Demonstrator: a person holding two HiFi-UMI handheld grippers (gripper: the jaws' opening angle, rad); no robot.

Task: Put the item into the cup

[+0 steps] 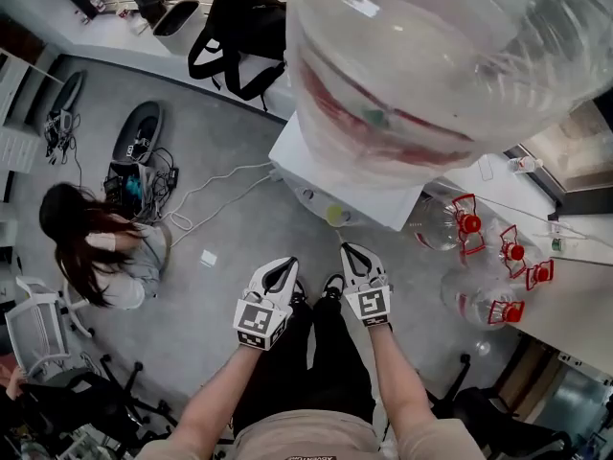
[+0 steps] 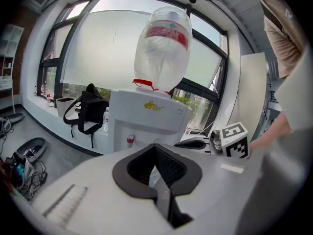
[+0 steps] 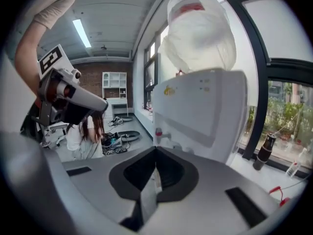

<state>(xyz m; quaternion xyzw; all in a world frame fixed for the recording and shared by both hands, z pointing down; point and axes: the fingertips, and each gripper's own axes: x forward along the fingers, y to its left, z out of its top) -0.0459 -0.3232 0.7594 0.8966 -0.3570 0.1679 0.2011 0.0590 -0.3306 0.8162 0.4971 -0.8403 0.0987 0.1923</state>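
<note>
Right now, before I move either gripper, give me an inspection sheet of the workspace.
Surface: grey floor below the grippers.
Job's things: nothing seen; no cup or item shows.
Clutter: empty water jugs with red caps right of the water dispenser; black backpack on the ledge.
Grippers: left gripper and right gripper both shut, empty.
Cables: white cable from the dispenser; cable tangle.
Surroundings: seated person, office chair.

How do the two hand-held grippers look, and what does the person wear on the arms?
Both the left gripper and the right gripper are white, with black jaw pads, and taper to a point. Each carries a cube with black-and-white square markers. The person's beige shirt has short sleeves.
</note>
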